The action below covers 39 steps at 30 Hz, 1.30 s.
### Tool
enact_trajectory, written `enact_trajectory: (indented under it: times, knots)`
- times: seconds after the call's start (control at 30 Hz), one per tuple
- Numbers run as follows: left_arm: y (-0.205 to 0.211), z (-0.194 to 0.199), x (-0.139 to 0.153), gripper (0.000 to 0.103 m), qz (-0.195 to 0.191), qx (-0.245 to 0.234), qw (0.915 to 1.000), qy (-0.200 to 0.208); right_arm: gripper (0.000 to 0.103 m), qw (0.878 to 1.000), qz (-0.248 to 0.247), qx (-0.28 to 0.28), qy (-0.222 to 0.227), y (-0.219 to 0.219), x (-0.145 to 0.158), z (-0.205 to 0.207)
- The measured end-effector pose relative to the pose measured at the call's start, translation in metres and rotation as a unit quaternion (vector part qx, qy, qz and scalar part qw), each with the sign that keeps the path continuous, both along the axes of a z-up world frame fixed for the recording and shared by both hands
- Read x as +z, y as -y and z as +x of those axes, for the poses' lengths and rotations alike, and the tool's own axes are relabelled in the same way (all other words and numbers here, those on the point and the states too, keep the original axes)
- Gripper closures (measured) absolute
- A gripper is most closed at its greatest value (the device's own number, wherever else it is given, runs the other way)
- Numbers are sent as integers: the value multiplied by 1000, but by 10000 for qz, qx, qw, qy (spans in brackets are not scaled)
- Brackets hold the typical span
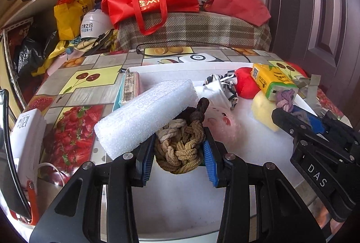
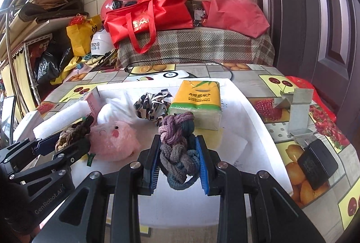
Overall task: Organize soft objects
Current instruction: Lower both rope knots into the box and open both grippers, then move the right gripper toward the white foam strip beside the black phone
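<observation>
The left gripper (image 1: 178, 150) is clamped on a brown braided bundle of hair ties (image 1: 177, 148), held above the white tray (image 1: 180, 204); the right gripper (image 2: 177, 162) is clamped in the same way on a purple and grey braided bundle (image 2: 177, 148), also over the tray, just to the right of the first.

Both bundles are loose knots of elastic loops, and loops hang below the blue pads (image 1: 210, 164) in each view; in my judgement a strand could slip free or snag on a pad when let go, so the bundle drags instead of dropping. The brown bundle sits right against the white foam block (image 1: 144, 114), which leans over the tray's left edge; a sideways move could knock it off onto the table (image 1: 74, 130). The two grippers are near each other and could collide if both swing inward.

The tray is the only container in view; in it lie a pink plush toy (image 2: 114, 139), a white cloth (image 2: 117, 110), a black-and-white patterned scrunchie (image 2: 153, 105), a yellow pack of tissues (image 2: 198, 101), a red soft ball (image 1: 246, 85) and a yellow sponge (image 1: 263, 111); a pink box (image 1: 130, 88) rests at the far left rim. Whether the tray has compartments I cannot tell.
</observation>
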<state>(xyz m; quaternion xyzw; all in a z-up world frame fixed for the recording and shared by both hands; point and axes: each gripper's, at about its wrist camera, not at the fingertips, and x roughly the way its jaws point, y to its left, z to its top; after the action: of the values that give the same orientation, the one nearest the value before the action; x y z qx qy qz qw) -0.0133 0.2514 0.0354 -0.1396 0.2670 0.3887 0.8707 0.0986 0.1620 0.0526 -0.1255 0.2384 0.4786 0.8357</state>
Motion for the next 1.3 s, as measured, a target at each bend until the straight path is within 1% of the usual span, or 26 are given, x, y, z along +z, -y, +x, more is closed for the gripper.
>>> enact_trajectory:
  times: [0.23, 0.3, 0.33, 0.47, 0.5, 0.53, 0.57, 0.6, 0.63, 0.67, 0.7, 0.73, 0.8, 0.93, 1.13, 1.3]
  knots:
    - [-11, 15, 0, 64, 90, 107, 9998, -141, 74, 9999, -106, 11, -103, -18, -1, 8]
    - [-11, 18, -1, 59, 132, 125, 9996, -204, 74, 9999, -135, 24, -42, -20, -1, 5]
    - [-10, 17, 0, 59, 166, 129, 9996, -202, 74, 9999, -108, 34, 17, -19, 0, 3]
    - [-9, 14, 1, 48, 220, 211, 9994, -134, 72, 9996, 0, 35, 282, -15, 3, -5]
    - [-10, 12, 2, 45, 227, 268, 9993, -115, 69, 9994, 18, 37, 336, -14, 3, -7]
    - [-11, 10, 2, 43, 217, 343, 9991, -83, 64, 9992, 33, 8, 399, -14, 4, -8]
    - [-12, 7, 2, 40, 182, 424, 9989, -33, 58, 9990, 59, -38, 430, -13, 5, -8]
    - [-15, 4, 2, 34, 116, 518, 9986, 30, 47, 9990, 93, -108, 427, -11, 5, -7]
    - [-19, 0, 1, 28, 28, 623, 9980, 106, 39, 9990, 130, -187, 389, -10, 6, -4]
    - [-23, -4, 1, 15, -72, 687, 9974, 200, 23, 9989, 190, -292, 316, -7, 6, 0]
    - [-26, -8, 0, 5, -158, 728, 9968, 299, 13, 9987, 267, -357, 233, -4, 7, 4]
    - [-28, -11, 0, 2, -202, 771, 9961, 378, 10, 9985, 350, -393, 175, -1, 7, 6]
    - [-26, -15, 2, 0, -170, 792, 9955, 488, 0, 9976, 497, -450, 185, 5, 9, 6]
    - [-19, -18, 6, 0, 61, 938, 9941, 534, 0, 9956, 655, -450, 497, 10, 13, -5]
    - [-12, -20, 8, 0, 211, 886, 9943, 546, 0, 9927, 835, -567, 656, 17, 16, -9]
    - [-5, -25, 12, 0, 367, 813, 9938, 657, 0, 9901, 980, -694, 725, 26, 18, -11]
